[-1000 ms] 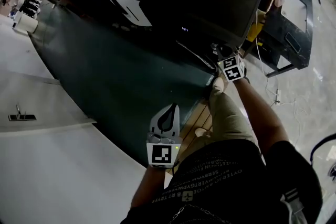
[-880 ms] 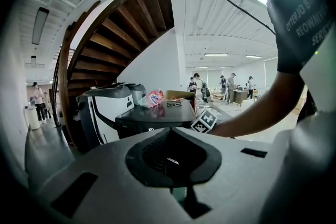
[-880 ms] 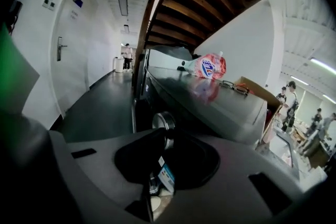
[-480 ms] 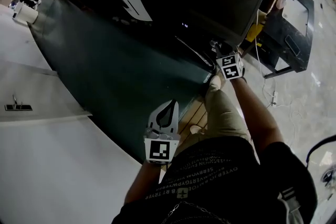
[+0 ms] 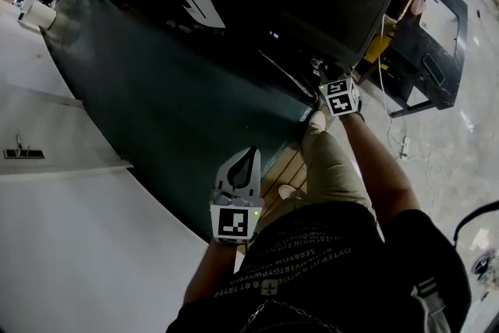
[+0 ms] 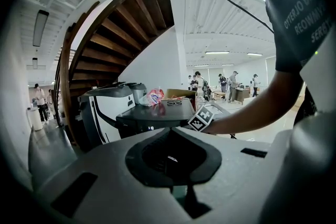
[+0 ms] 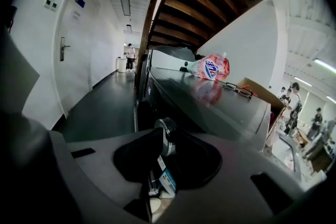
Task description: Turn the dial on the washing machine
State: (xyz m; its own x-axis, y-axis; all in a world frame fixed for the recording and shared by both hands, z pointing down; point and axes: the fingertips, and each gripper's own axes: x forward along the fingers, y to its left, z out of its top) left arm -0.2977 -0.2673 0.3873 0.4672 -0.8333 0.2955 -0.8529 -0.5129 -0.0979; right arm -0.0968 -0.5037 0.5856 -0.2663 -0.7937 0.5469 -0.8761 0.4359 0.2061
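Note:
The dark washing machine (image 5: 312, 8) stands at the top of the head view. My right gripper (image 5: 321, 70) reaches its front panel. In the right gripper view the silver dial (image 7: 166, 132) sits between the jaws of the right gripper (image 7: 167, 145). These jaws have just been closing, and the pads lie close on both sides of the dial without clearly pressing it. My left gripper (image 5: 253, 154) hangs in the air over the dark floor, well short of the machine. Its jaws (image 6: 172, 131) are shut with nothing between them.
A pink pouch (image 7: 210, 68) and a pair of glasses (image 7: 239, 91) lie on the machine's top. A cardboard box (image 7: 262, 97) stands behind it and a black frame (image 5: 437, 35) to its right. A white door with a handle (image 5: 15, 148) is at the left. Wooden stairs (image 7: 210, 2) rise overhead.
Both grippers keep their places. Only the head view has drifted a little.

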